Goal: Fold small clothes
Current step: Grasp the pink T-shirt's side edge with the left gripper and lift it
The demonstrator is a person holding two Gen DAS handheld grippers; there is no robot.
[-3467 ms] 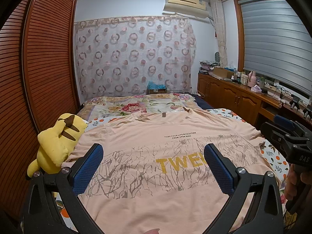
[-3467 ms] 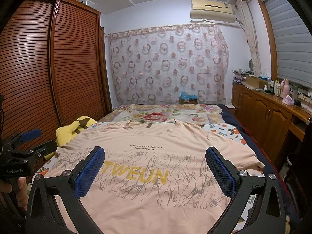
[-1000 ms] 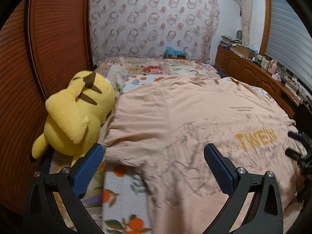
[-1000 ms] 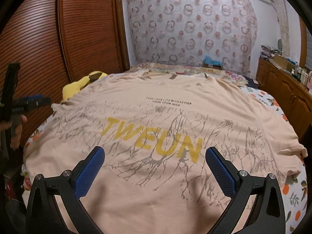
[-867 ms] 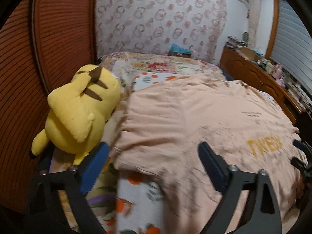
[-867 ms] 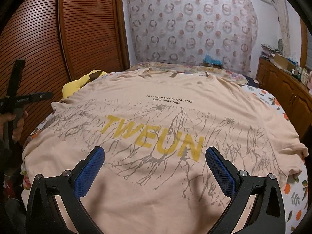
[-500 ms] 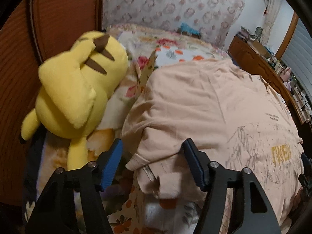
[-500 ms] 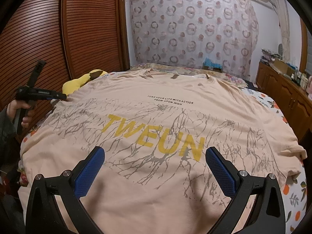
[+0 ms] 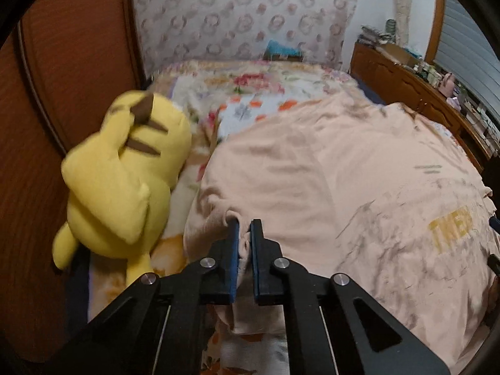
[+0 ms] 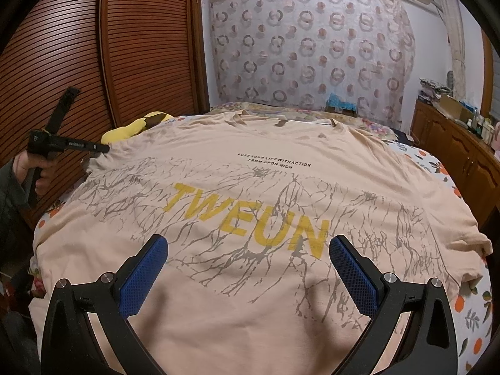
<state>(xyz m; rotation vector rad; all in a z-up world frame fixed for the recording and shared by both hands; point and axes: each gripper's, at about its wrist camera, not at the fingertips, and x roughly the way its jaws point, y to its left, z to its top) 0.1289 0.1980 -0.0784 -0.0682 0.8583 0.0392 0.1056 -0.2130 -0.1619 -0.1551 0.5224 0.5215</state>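
A peach T-shirt (image 10: 250, 193) with yellow "TWEUN" lettering lies spread flat on the bed, collar at the far end. It also shows in the left wrist view (image 9: 328, 181). My left gripper (image 9: 244, 228) is shut on the edge of the shirt's left sleeve, with cloth bunched between its blue pads. From the right wrist view the left gripper (image 10: 104, 148) sits at the shirt's left sleeve. My right gripper (image 10: 248, 256) is open and empty, hovering over the lower middle of the shirt.
A yellow plush toy (image 9: 125, 181) lies at the bed's left edge beside the held sleeve, against the wooden slatted wardrobe (image 10: 93, 62). A floral bedsheet (image 9: 250, 93) covers the bed. A wooden sideboard (image 10: 462, 150) runs along the right.
My left gripper swung to the shirt's left sleeve, moved in and closed on its edge. My right gripper stayed open over the shirt, barely moving.
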